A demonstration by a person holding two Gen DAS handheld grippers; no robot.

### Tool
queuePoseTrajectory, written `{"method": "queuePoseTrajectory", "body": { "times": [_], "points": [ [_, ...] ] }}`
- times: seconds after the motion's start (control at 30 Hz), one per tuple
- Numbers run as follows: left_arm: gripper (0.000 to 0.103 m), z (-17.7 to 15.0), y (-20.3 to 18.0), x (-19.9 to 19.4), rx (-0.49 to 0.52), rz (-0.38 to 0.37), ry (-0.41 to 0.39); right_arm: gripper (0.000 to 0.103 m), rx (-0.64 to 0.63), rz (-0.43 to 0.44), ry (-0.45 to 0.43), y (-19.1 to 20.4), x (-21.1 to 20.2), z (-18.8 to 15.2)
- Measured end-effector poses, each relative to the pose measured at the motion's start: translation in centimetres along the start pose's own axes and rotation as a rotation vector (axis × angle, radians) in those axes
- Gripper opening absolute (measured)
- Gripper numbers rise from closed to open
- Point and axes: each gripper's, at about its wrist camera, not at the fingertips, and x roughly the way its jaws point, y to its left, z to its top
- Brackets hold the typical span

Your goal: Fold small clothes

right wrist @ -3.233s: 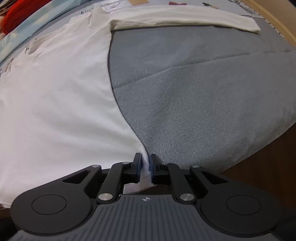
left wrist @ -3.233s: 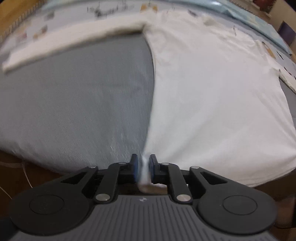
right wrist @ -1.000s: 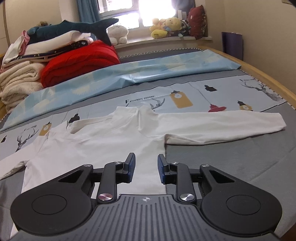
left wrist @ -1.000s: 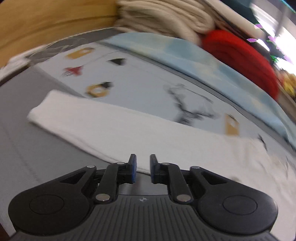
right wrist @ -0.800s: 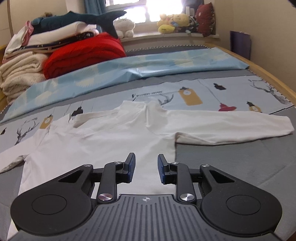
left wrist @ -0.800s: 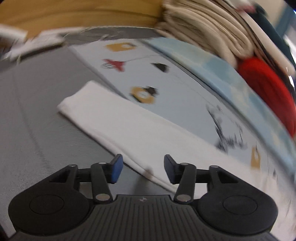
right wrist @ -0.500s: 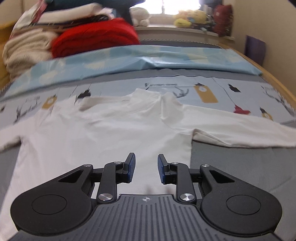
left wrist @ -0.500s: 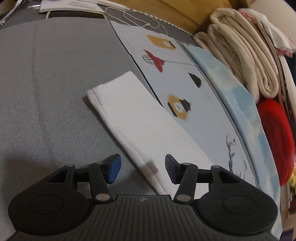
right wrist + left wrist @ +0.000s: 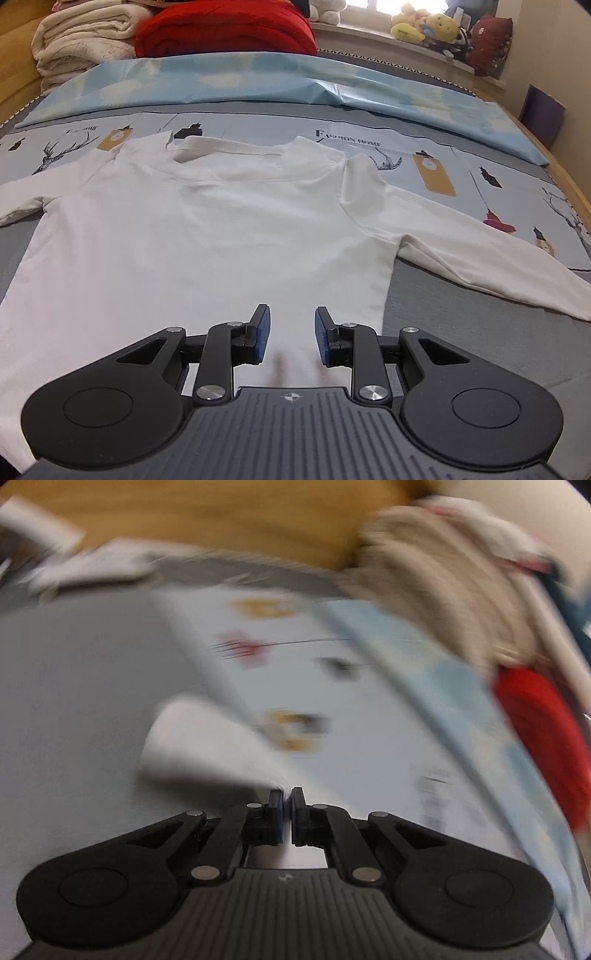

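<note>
**Ana:** Left gripper (image 9: 287, 799) first: its jaws are pressed together on the left sleeve (image 9: 207, 749) of the white shirt (image 9: 207, 229). White cloth bunches right at the pads, partway along the sleeve and not at the cuff. That view is badly blurred, so I can't say how much fabric is caught.

**Ben:** And the other claw?

**Ana:** Right gripper (image 9: 291, 334) hangs over the lower part of the shirt's body, jaws apart, nothing between them, pads clear of the cloth as far as I can tell.

**Ben:** Where does the shirt lie?

**Ana:** Flat on the bed, front down or up I can't tell, collar (image 9: 229, 147) toward the far end, body smoothed out, right sleeve (image 9: 491, 262) stretched sideways onto the grey cover (image 9: 461, 332). The shoulders rest on the printed sheet (image 9: 424, 147), with a pale blue quilt (image 9: 258, 81) beyond it, then a red blanket (image 9: 225, 29) and cream blankets (image 9: 81, 40) stacked at the head.

**Ben:** So how far along?

**Ana:** Early, I'd judge. Spreading looks finished; no fold shows anywhere in the body or the right sleeve. The left sleeve is gripped, which reads as the start of the first fold inward.

**Ben:** What remains?

**Ana:** Probably both sleeves brought across, then the body folded up, perhaps twice.
</note>
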Motion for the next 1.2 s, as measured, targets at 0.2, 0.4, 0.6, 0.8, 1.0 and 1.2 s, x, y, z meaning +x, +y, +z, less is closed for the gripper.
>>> {"method": "queuePoseTrajectory", "body": {
  "times": [0.2,0.4,0.6,0.8,1.0,1.2],
  "points": [
    [0.003,-5.9,-14.2,-5.4,0.291,-0.392,0.01,0.028,0.009,0.003,-0.007,-0.8,-0.6,-0.4],
    [0.004,-17.3,-26.8,-10.0,0.483,-0.722,0.2,0.028,0.02,0.006,-0.015,-1.0,-2.0,-0.7],
    [0.02,-24.4,-30.7,-11.6,0.665,-0.744,0.446,0.028,0.052,0.011,-0.033,-1.6,-3.7,-0.8],
    [0.02,-19.2,-26.9,-12.1,0.653,-0.475,0.33,0.028,0.086,0.025,-0.069,-2.4,-4.5,-0.5],
    [0.02,-18.1,-22.0,-10.4,0.655,-0.265,0.227,0.028,0.148,0.061,-0.12,-2.1,-3.9,0.2],
    [0.022,-16.3,-20.4,-7.7,0.673,-0.131,0.24,0.029,0.091,0.16,-0.149,1.7,-1.3,2.6]
  ]
}}
